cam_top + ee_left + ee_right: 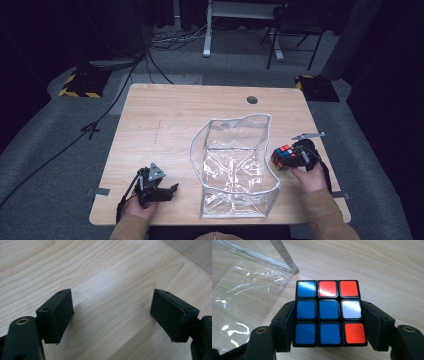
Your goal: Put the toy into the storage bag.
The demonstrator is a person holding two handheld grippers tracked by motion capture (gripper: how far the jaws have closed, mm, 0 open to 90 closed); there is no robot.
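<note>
A scrambled puzzle cube (284, 156) (328, 313) with blue, red and white stickers on black sits at the right side of the wooden table (165, 110). My right gripper (288, 160) (328, 323) has both pads against the cube's sides, just right of a clear plastic zip bag (235, 165) (244, 290). The bag lies flat in the table's middle with its mouth toward the far side. My left gripper (172, 189) (112, 312) rests near the front left edge, jaws apart over bare wood, nothing between them.
A round cable hole (252, 99) sits near the table's far edge. Beyond the table, on the grey floor, are cables (150, 55), a desk leg (207, 30), a dark chair (295, 30) and yellow-black striped bases (80, 85).
</note>
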